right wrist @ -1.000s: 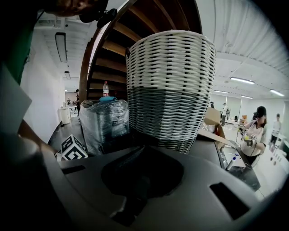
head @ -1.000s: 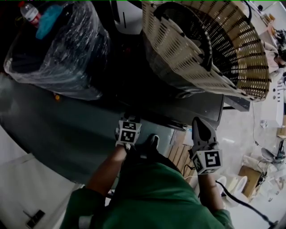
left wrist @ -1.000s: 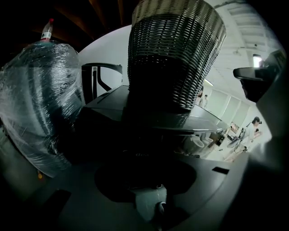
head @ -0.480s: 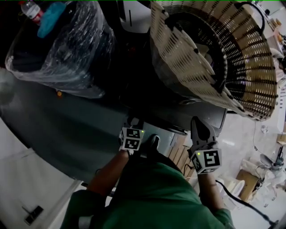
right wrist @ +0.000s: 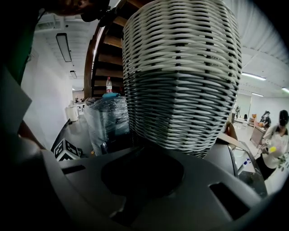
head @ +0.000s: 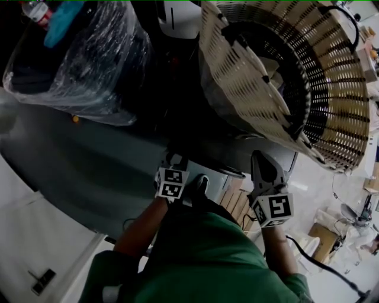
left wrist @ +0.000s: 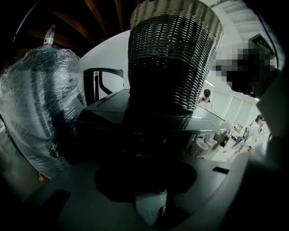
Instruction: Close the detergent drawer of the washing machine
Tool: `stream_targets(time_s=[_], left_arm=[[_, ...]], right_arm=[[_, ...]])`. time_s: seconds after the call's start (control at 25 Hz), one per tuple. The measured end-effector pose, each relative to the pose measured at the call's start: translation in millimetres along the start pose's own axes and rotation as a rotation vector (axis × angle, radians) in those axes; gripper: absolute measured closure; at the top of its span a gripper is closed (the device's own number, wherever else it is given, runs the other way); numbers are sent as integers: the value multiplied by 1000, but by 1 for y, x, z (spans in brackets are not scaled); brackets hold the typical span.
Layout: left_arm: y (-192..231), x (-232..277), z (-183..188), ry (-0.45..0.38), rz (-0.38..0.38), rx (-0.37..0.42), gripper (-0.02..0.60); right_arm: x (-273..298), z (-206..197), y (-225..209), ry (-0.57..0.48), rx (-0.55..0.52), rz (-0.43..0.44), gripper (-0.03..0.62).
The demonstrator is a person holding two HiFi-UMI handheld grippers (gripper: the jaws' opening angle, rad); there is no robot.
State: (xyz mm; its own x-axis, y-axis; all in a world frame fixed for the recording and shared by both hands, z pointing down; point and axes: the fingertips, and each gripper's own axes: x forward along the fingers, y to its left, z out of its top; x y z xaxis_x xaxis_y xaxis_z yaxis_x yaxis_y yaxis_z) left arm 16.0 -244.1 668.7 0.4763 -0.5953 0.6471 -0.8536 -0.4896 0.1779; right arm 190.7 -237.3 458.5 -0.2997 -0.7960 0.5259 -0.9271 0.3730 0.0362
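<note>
The washing machine [head: 278, 155] is seen from above, its dark top carrying a big wicker basket [head: 278, 71]. A pale grey panel [head: 218, 177] shows at its front edge; I cannot tell whether this is the detergent drawer or how far out it is. My left gripper [head: 173, 161] points at the machine's front just left of that panel, its jaws too dark to read. In the left gripper view the dark machine front [left wrist: 144, 153] fills the middle, very close. My right gripper [head: 265, 161] hangs to the right of the panel, jaws together, holding nothing.
A bin wrapped in clear plastic [head: 71, 59] stands left of the machine, with a bottle [head: 35, 9] behind it. The wicker basket [right wrist: 180, 76] looms over both grippers. Cables and boxes lie on the pale floor [head: 331, 195] at the right. People stand far off at the right [right wrist: 277, 135].
The head view has shifted a little, so the basket sits further right and up. Both grippers stay almost where they were at the machine's front.
</note>
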Motion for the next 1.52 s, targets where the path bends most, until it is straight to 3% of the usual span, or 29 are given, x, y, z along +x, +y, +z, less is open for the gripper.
stream_targets(time_s=[0.12,0.28,0.44,0.56,0.76,1.08,1.28,1.52], left_arm=[[-1,0,0,1,-7,-2,434],[-1,0,-1,15,-26,-23,434],[1,-12,6,50,-79,-25,437],[16,-37,19,16,-37,-27,437],[45,-88,61,-134,75,-71,437],[32,-194,198,-506,136,91,437],[17,-237,234,-629,109,63,439],[5,-265,242,-689,142,118,442]], right_arm=[[2,7,0,-39,-2,4,572],[-1,2,7,31,-20,25,572],[0,6,15,-35,-6,50,572],[1,20,23,-58,-15,66,572],[0,45,37,-133,-36,102,572],[-23,81,53,-250,-20,106,572],[-48,113,59,-421,-58,87,572],[-70,127,60,-481,-69,79,572]])
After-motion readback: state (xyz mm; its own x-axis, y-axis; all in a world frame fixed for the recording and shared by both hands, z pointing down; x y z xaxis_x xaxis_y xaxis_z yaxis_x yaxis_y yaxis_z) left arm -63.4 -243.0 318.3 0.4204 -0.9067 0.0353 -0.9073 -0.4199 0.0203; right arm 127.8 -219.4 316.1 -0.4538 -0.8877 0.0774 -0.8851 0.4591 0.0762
